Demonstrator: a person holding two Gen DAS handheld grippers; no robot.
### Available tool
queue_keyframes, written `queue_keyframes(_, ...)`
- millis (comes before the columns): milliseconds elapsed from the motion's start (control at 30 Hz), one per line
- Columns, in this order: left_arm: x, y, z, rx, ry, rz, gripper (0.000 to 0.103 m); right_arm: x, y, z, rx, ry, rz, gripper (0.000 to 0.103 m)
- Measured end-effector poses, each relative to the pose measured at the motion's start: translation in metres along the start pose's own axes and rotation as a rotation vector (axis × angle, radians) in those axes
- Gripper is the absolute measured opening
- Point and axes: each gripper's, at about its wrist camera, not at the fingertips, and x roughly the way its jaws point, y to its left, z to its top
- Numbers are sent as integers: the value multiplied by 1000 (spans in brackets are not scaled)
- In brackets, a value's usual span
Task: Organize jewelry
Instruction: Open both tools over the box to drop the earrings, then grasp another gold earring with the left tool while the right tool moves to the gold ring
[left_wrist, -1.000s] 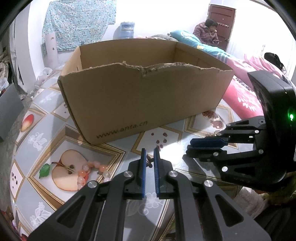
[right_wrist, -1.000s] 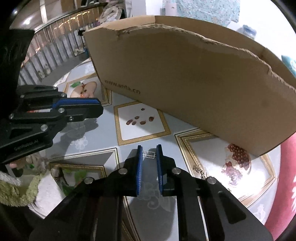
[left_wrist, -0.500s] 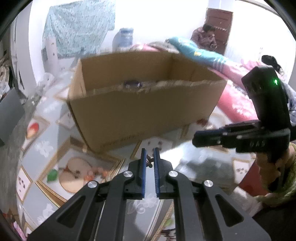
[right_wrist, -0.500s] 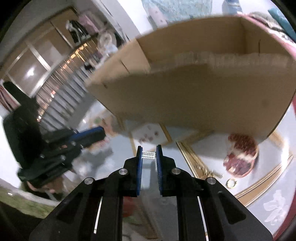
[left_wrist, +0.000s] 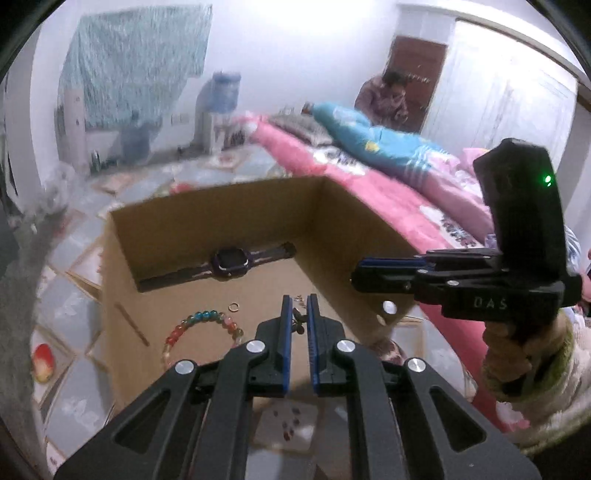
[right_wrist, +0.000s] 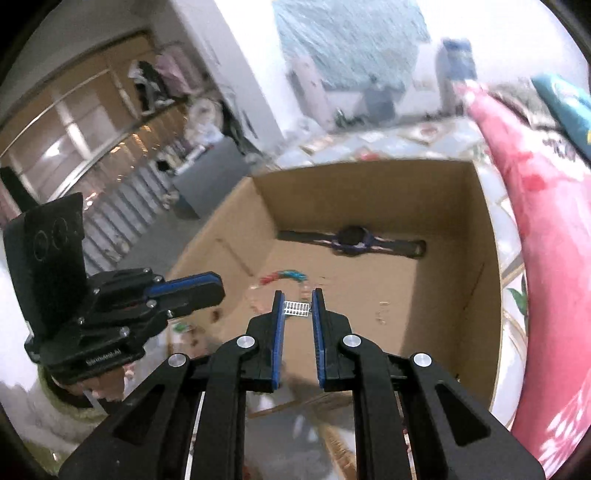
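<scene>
The pink bed (left_wrist: 388, 192) runs along the 2 o'clock side of the left wrist view, with a blue quilt (left_wrist: 373, 140) on it and a person (left_wrist: 384, 99) sitting at its far end near a brown door (left_wrist: 417, 62). The open cardboard box (left_wrist: 218, 218) fills the middle of both views and stands on a patterned floor mat (left_wrist: 66, 295) printed with fruit. Inside the box, a dark watch (left_wrist: 231, 260) lies flat along the far wall at 12 o'clock from the left claw (left_wrist: 296, 308). A bracelet of coloured beads (left_wrist: 199, 325) lies on the box floor at about 9 o'clock from that claw, and a small gold ring (left_wrist: 233, 306) lies just beyond the beads, apart from them. The left claw hangs over the near edge of the box, its blue pads narrow and pinching a small dark piece of jewelry (left_wrist: 298, 320), too small to tell what kind. The right claw (right_wrist: 296, 306) also hangs above the box interior, gripping a small silver rectangular piece (right_wrist: 296, 307) with rows of slots between its pads. Seen from the right wrist, the left claw sits at 9 o'clock, over the box's left edge
</scene>
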Motion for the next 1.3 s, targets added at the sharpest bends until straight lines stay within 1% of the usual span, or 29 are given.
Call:
queue_keyframes(67,21,5,10,-11,43,-4,7,16,-10,8,38,40,7,13)
queue_keyframes(133,41,9,17,-24,81,0,7,25,-22,14,72,58,8,16)
queue_keyframes(233,57,16,21,-62,120,-12,8,31,-38,21,122,77,37,21)
queue_keyframes(267,60,16,21,-69,126,-9,9,31,-41,22,138,74,58,23)
queue_keyframes(300,61,17,20,-75,129,-3,13,29,-44,23,153,65,69,25)
queue_keyframes(367,60,16,19,-77,117,3,19,19,-47,24,166,45,89,27)
queue_keyframes(467,53,16,16,-76,102,9,20,6,-50,23,176,14,93,28)
queue_keyframes(633,25,10,13,-71,38,25,20,-24,-47,20,172,-51,93,29)
queue_keyframes(767,-6,0,-1,-38,-16,52,23,-63,-37,-2,129,-132,101,32)
queue_keyframes(833,-23,-8,-13,-9,-48,60,26,-81,-30,-20,93,-159,97,34)
queue_keyframes(900,-39,-18,-29,28,-73,73,31,-91,-25,-37,69,-167,94,34)
queue_keyframes(1000,-51,-32,-52,74,-76,76,33,-98,-22,-61,59,-149,77,34)
queue_keyframes(1067,-52,-41,-68,83,-67,45,34,-96,-24,-79,77,-123,63,34)
queue_keyframes(1100,-50,-43,-75,81,-55,24,34,-92,-26,-85,97,-109,64,34)
queue_keyframes(1167,-40,-51,-89,79,-19,-7,34,-78,-32,-100,143,-60,36,33)
queue_keyframes(1200,-30,-56,-96,78,6,-12,34,-70,-35,-106,163,-34,17,30)
queue_keyframes(1233,-23,-60,-101,79,22,-16,34,-60,-38,-112,192,-4,10,23)
queue_keyframes(1267,-13,-66,-107,87,40,-21,34,-48,-43,-119,233,38,20,16)
queue_keyframes(1300,-5,-70,-111,93,53,-23,34,-39,-47,-124,258,62,24,14)
